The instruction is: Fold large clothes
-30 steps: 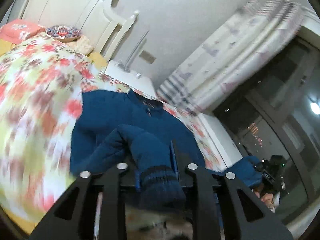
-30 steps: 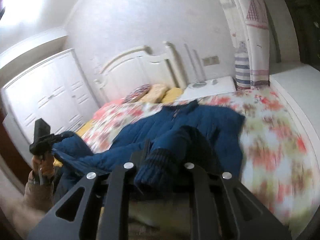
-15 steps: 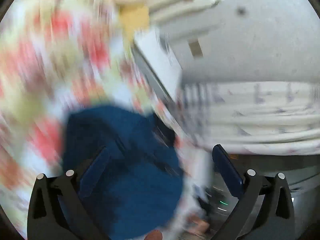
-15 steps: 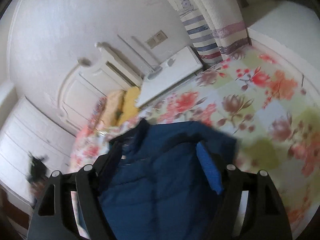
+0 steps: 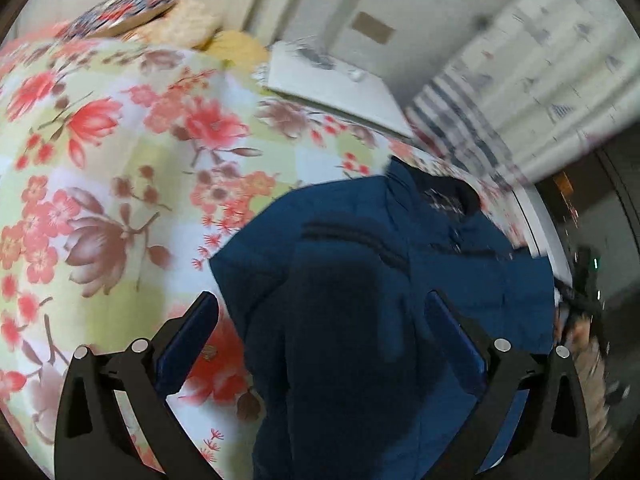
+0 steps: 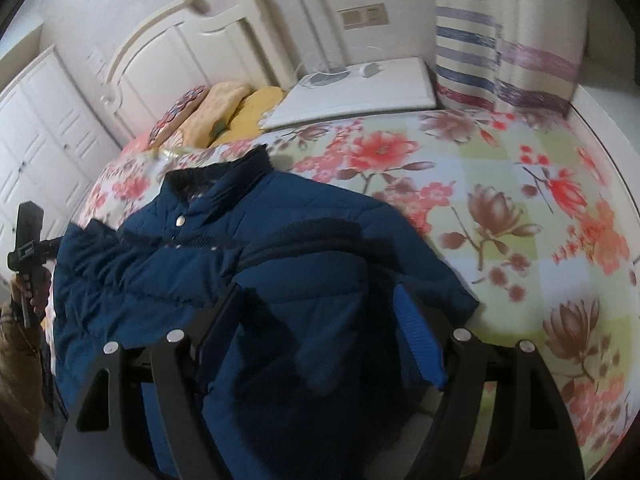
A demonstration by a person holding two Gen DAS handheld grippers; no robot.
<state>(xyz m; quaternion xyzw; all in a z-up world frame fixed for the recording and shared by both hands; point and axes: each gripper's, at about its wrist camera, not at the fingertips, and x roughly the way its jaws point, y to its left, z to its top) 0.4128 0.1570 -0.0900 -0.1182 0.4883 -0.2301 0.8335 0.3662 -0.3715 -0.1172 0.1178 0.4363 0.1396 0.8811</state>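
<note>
We find the left gripper [image 5: 320, 320] with its jaws spread as wide as they go, holding nothing; the blue pads stand clear on either side of the jacket [image 5: 380, 280] below. The right gripper [image 6: 320, 320] is likewise open, somewhat less wide, with nothing between its pads [image 6: 418, 340] but air above the jacket's quilted front.

The jacket [image 6: 240, 280], dark blue and padded, lies on the bed [image 6: 520, 208], collar toward the headboard [image 6: 180, 52], a sleeve folded across its chest. Its lower part reaches the near edge of the bed. We note pale snap buttons below the collar. We can read no brand, label or writing on it; any marks inside the collar are too blurred to read.

The bed carries a floral cover in red, brown and pale green. Pillows [image 6: 224, 108] lie at the head edge. A white nightstand [image 6: 360, 88] stands beside the bed's head corner, a striped curtain [image 6: 500, 40] past it. A white wardrobe [image 6: 36, 128] stands at far left.
</note>
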